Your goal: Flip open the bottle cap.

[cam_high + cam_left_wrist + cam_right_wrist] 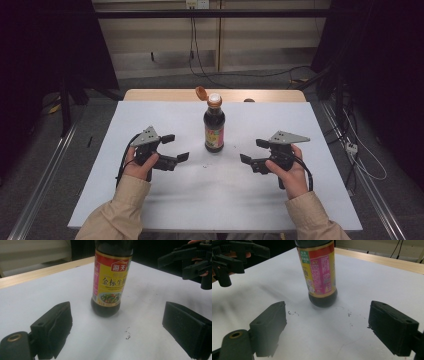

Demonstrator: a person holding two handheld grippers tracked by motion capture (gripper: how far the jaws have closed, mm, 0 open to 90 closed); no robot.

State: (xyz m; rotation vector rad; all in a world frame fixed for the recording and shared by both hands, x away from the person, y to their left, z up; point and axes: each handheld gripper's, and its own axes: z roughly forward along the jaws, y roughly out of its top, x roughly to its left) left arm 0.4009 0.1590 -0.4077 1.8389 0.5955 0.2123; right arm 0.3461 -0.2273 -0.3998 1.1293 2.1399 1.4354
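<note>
Dark sauce bottle upright between two wide-open grippers

The white table (300, 200) carries the sauce bottle (214, 127) standing near its far middle, orange flip cap (201, 92) hinged open. The left gripper (175, 147) and right gripper (252, 151) flank it, apart from it, jaws spread wide and holding nothing.

Bottle (111, 282) top cut off in both gripper views; label print blurred
</note>
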